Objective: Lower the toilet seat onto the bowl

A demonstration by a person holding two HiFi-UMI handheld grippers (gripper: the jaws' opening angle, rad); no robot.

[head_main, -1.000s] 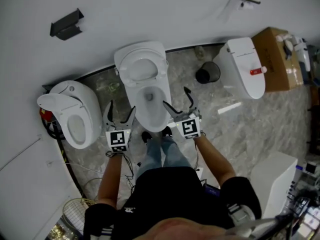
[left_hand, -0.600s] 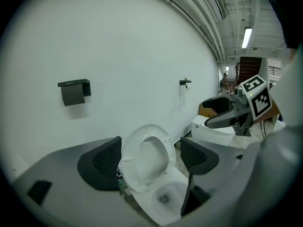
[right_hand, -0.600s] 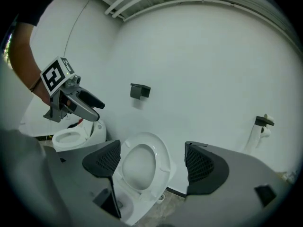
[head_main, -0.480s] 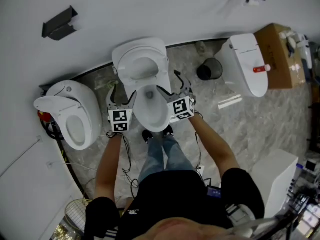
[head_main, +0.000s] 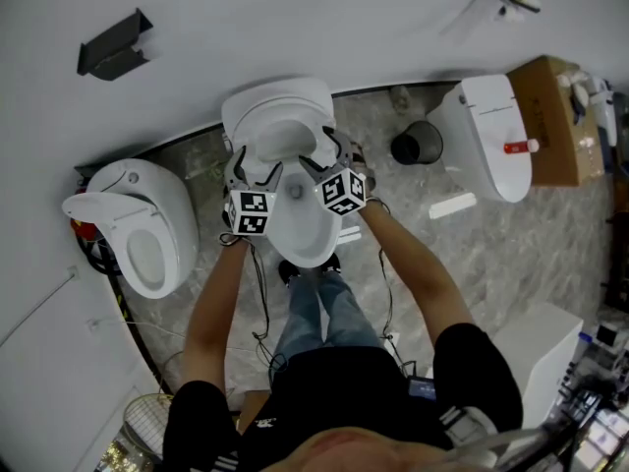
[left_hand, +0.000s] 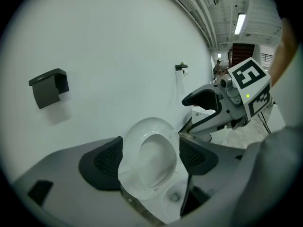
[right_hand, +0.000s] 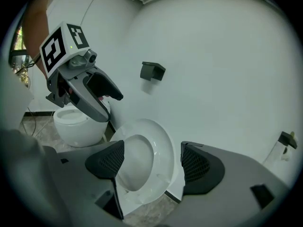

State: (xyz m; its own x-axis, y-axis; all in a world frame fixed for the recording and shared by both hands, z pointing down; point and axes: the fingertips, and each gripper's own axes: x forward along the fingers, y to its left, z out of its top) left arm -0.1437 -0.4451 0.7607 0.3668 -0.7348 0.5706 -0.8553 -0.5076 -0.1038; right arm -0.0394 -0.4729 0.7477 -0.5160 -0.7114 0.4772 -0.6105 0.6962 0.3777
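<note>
Toilet seat [head_main: 279, 136] stands raised by the wall [head_main: 324, 28], its rim framed between both pairs of fingers. Left gripper [head_main: 254, 169] and right gripper [head_main: 322, 153]: jaws apart, lately closing, pads clear of the rim. Bowl [head_main: 308, 236] lies uncovered beneath them.

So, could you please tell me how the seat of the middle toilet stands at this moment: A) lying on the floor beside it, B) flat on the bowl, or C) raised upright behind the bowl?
C: the toilet seat stands upright behind the bowl, whose inside is uncovered in the head view.
</note>
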